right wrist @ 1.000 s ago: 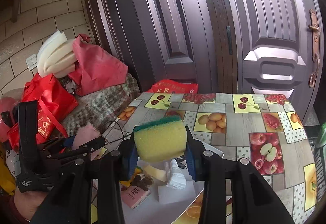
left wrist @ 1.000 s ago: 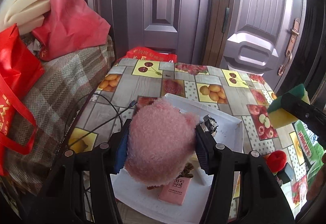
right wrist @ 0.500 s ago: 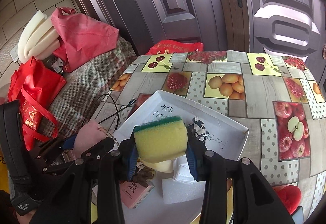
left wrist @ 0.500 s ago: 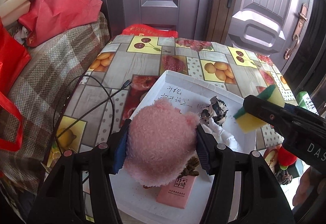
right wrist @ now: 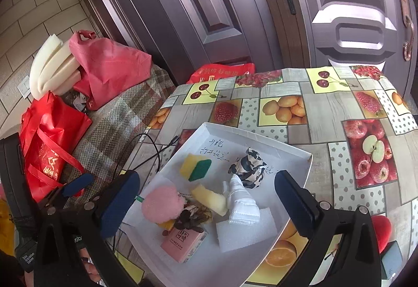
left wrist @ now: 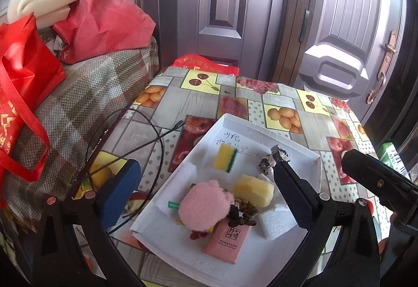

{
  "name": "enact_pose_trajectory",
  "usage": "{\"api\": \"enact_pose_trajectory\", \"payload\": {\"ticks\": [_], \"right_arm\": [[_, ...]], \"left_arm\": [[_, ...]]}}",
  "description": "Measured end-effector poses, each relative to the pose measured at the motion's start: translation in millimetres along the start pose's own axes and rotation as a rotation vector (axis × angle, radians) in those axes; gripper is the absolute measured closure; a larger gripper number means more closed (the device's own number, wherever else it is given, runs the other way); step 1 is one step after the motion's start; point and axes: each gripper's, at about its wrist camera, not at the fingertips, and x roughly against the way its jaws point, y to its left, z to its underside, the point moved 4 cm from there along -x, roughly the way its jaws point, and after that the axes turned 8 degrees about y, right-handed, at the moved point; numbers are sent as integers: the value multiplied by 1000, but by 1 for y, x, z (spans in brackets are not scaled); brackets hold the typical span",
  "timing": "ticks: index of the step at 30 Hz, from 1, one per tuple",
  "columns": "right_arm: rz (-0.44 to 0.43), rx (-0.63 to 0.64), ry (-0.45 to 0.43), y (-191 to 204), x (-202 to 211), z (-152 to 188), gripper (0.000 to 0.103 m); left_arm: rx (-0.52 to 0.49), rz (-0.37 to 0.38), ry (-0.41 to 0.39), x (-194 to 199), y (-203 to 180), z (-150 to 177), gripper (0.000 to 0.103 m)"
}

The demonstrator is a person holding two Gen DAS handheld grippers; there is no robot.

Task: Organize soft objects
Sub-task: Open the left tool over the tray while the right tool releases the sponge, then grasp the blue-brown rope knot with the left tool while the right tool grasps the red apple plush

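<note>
A white tray [left wrist: 295,145] [right wrist: 292,145] lies on the fruit-print table. A pink plush pad [left wrist: 202,204] [right wrist: 162,204] rests in it near the front left, on other items. The yellow sponge with a green side [left wrist: 226,157] [right wrist: 196,165] sits farther back in the tray. My left gripper [left wrist: 209,193] hangs above the tray, its jaws opening wide, nothing between them. My right gripper [right wrist: 206,202] hovers over the tray too, jaws opening, nothing held; its finger [left wrist: 376,179] shows at the right of the left wrist view.
The tray also holds a pale yellow foam chunk [left wrist: 253,193], white foam pieces [right wrist: 245,229], a black-and-white cloth [right wrist: 248,168], a pink packet [left wrist: 227,241] and dark pinecones [right wrist: 193,216]. A black cable [left wrist: 146,140] crosses the table's left. Red bags [left wrist: 21,88] lie on a plaid seat.
Both grippers opened. The pink plush dropped from the left gripper into the tray, and the yellow sponge left the right gripper and now lies in the tray's back part.
</note>
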Motion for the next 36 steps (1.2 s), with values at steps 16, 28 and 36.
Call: {"api": "enact_pose_trajectory", "payload": {"ticks": [16, 28, 36], "right_arm": [[127, 124, -475, 8, 186, 51, 0], [296, -34, -664, -44, 285, 67, 0], [378, -81, -756, -66, 322, 83, 0]], "left_arm": [[-86, 84, -174, 108, -51, 47, 0], [-147, 204, -308, 171, -98, 47, 0], [-238, 263, -303, 173, -146, 50, 0]]}}
